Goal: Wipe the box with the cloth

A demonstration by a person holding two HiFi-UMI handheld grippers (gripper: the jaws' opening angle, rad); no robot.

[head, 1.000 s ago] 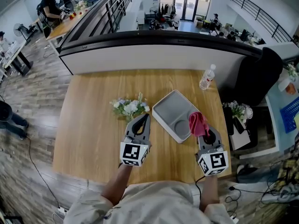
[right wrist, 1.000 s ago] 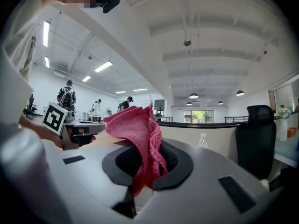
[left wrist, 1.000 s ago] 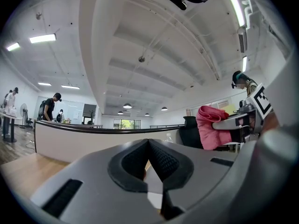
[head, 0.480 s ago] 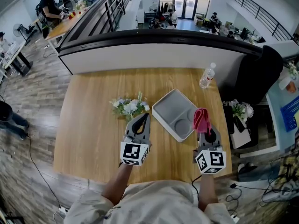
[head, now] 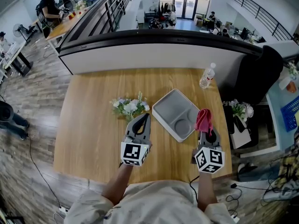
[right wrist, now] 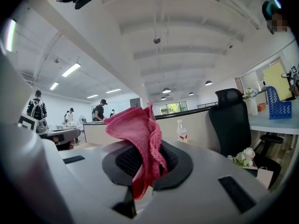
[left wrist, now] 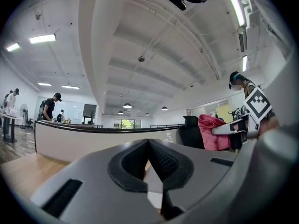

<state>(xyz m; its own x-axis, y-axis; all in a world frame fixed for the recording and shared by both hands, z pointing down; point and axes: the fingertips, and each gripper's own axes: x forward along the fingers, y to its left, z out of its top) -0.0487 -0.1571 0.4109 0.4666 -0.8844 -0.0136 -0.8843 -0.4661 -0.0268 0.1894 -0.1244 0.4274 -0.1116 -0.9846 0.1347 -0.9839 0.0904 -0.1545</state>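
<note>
Left forearm (head: 115, 185): reaches straight ahead from the person's body, left of the box (head: 169, 107).
Left tool (head: 145, 116): left of the box's near-left side, its marker cube nearest the person and its tips pointing away towards the flowers (head: 129, 107); jaws pressed together with nothing between them.
Right forearm (head: 206, 190): reaches ahead, right of the box.
Right tool (head: 206, 129): by the box's near-right edge, nose tilted up; jaws clamped on the cloth.
Cloth (head: 203, 119): pink, bunched, standing up out of the jaws at the box's right rim; contact with the box cannot be told.
Box: grey, shallow, open, set at an angle on the counter (head: 93, 125).
Bottle (head: 207, 77): upright, beyond the box's far-right corner, well apart from it.
</note>
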